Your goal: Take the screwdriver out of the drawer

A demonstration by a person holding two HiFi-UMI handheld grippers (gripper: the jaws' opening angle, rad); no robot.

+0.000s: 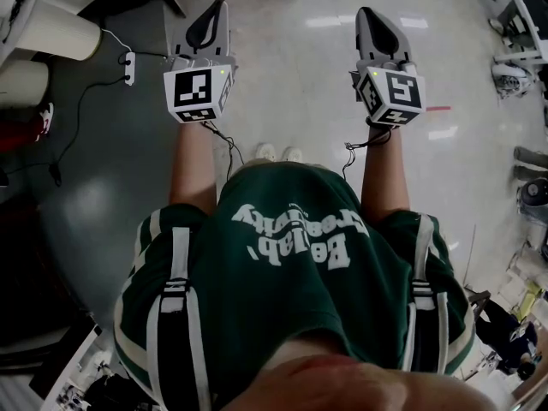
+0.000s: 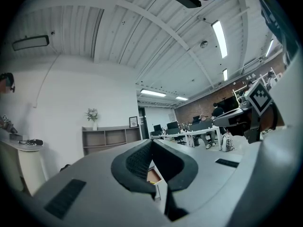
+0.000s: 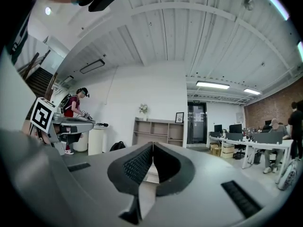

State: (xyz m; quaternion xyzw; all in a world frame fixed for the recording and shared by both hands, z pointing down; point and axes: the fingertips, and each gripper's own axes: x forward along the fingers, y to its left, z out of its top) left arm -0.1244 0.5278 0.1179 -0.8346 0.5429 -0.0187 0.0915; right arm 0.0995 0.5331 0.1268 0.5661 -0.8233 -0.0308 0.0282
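A: Open office, a shelf unit (image 3: 158,132) standing far off. Is the drawer or the screwdriver showing anywhere?

B: Neither is showing. The left gripper (image 2: 151,143) and right gripper (image 3: 152,148) are hovering level, jaws pressed together, empty. I'd be locating the drawer first, then spreading one gripper's jaws.

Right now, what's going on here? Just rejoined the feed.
A person in a green shirt stands holding the left gripper and the right gripper out in front, both level. Each gripper's jaws are together with nothing between them. No drawer or screwdriver shows in any view, only an open office with a shelf unit and desks, so the job hasn't started.
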